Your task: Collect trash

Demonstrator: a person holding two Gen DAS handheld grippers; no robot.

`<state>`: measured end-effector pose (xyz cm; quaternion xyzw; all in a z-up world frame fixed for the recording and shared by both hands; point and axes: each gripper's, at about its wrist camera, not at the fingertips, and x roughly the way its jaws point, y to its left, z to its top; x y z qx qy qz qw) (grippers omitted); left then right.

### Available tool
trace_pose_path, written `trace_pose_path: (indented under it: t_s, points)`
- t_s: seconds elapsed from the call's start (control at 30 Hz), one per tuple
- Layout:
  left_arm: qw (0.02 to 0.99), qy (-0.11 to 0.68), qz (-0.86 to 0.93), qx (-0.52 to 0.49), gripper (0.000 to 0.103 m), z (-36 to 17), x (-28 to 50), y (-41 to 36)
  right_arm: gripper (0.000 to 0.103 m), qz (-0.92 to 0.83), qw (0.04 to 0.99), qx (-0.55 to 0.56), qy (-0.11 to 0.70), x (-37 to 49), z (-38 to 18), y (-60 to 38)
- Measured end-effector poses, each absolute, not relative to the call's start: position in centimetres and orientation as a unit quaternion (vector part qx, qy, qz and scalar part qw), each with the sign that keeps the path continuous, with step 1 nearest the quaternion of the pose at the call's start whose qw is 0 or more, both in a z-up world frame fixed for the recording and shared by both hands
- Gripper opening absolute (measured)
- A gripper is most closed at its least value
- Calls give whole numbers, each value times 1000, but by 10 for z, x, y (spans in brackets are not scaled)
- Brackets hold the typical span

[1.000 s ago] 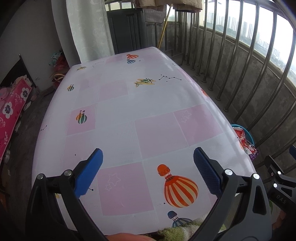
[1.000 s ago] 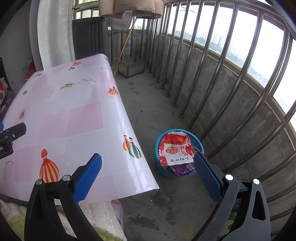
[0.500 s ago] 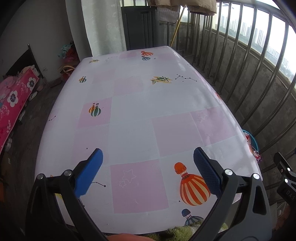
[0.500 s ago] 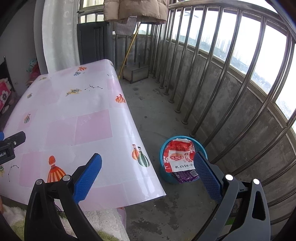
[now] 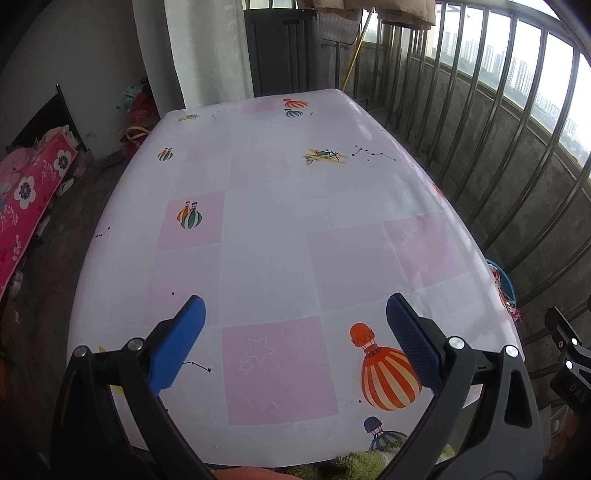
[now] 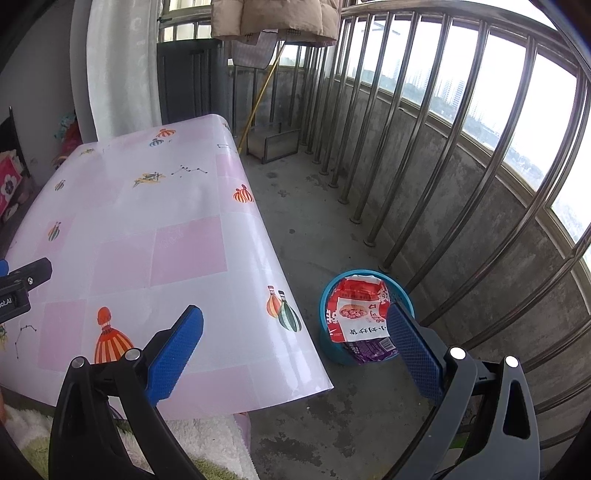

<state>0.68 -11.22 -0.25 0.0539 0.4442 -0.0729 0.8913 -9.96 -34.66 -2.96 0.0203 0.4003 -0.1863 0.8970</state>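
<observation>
Left wrist view: left gripper hangs over the near end of the surface, jaws spread wide, nothing between them. Pink/white balloon-print cloth covers the surface. Red floral bedding at 9 o'clock, off the surface edge. White curtain at 12 o'clock. Railing bars run along 1 to 3 o'clock. Blue rim of the basket just peeks past the surface's right edge at 3 o'clock; contents mostly hidden from here.

Right wrist view: the left gripper's black body shows at 9 o'clock over the surface. Right gripper is aimed past the surface's right corner, jaws released wide, holding nothing. Blue basket on the concrete floor at about 4 o'clock, between the surface's hanging cloth and the railing. Trash is in it: red and white snack bag on top, purple wrapper under it and poking over the near rim. The right finger's pad overlaps the basket in frame; probably well above it, can't confirm depth. Beige jacket hangs at 12 o'clock.
</observation>
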Motion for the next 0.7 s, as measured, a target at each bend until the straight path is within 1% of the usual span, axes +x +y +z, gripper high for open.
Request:
trace_pose_path:
  t_s: [0.7]
  points:
    - [891,445,-73,54,94,-1,8,-113,97,-180,898,16,401,-100,-31,-342]
